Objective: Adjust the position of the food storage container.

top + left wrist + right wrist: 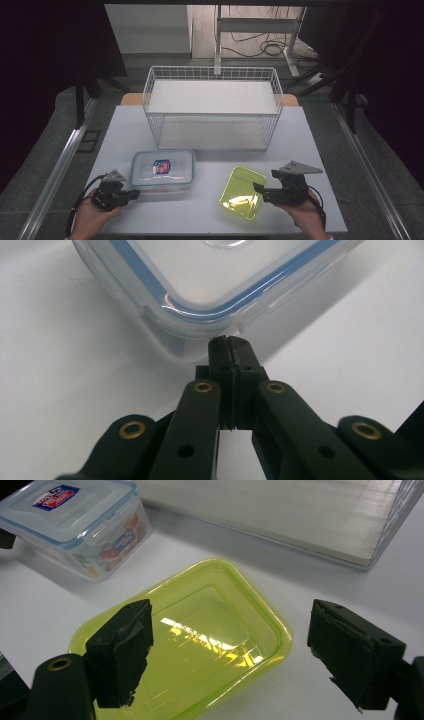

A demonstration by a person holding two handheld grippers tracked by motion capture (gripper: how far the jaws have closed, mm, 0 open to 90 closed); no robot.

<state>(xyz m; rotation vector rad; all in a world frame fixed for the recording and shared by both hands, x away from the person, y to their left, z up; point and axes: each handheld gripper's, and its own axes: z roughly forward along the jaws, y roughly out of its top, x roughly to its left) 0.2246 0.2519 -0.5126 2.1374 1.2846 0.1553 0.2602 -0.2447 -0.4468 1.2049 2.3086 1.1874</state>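
Showing, high view, one clear lidded box (163,169) lower left by the pinched-shut left gripper (134,193), one yellow tray (243,192) lower centre, one wire basket (212,108) above; right gripper view, right gripper (230,652) gaping wide.

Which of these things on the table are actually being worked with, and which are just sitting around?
In use:
- clear box with a blue-rimmed lid, shut left gripper at its corner
- yellow tray, open right gripper around its near end

Just there:
- wire basket at the back of the table, untouched
- cables on the floor beyond
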